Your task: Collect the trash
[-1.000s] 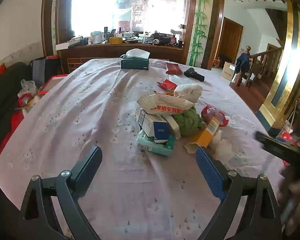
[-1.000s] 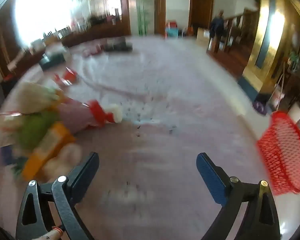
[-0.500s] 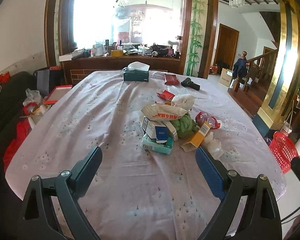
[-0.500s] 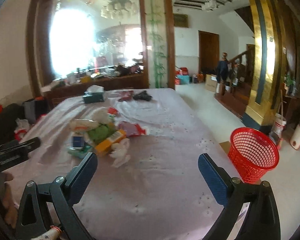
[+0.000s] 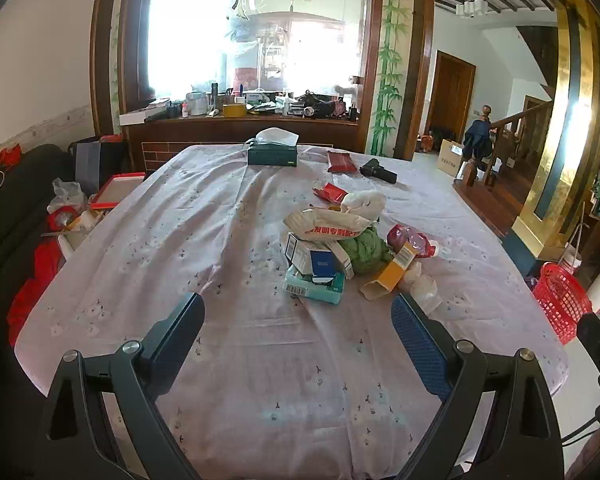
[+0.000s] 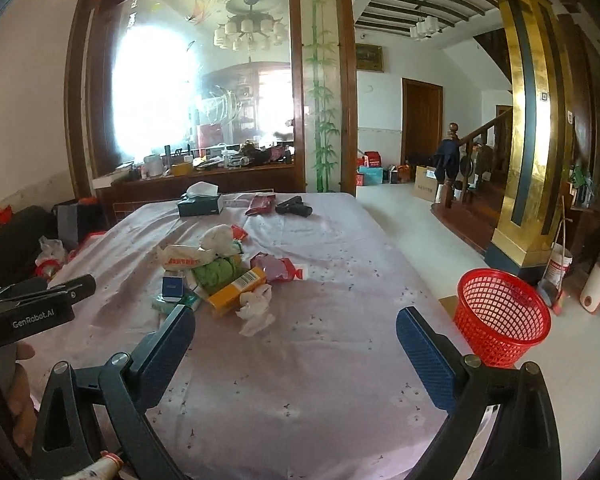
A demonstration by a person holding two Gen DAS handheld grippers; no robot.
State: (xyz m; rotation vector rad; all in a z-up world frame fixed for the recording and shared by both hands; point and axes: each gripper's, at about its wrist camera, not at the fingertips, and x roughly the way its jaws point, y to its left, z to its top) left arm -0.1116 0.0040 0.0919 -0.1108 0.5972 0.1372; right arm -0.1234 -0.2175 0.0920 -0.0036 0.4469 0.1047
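Observation:
A pile of trash (image 5: 340,248) lies mid-table on the pale floral cloth: small boxes, a white packet with red print, green crumpled stuff, an orange box (image 5: 392,270), white tissue (image 5: 424,288). The pile also shows in the right wrist view (image 6: 216,276). A red mesh basket (image 6: 504,316) stands on the floor right of the table; it also shows in the left wrist view (image 5: 562,300). My left gripper (image 5: 298,320) is open and empty, short of the pile. My right gripper (image 6: 296,330) is open and empty above the table's near part.
At the table's far end are a green tissue box (image 5: 273,154), a red pouch (image 5: 340,161) and a black object (image 5: 378,171). Clutter sits on a dark sofa at the left (image 5: 66,208). The table's cloth edge (image 5: 556,364) drops off near the basket.
Both grippers have pulled back and risen from the table. The pile now looks smaller and farther, and the red basket has come into fuller view. Both stayed open.

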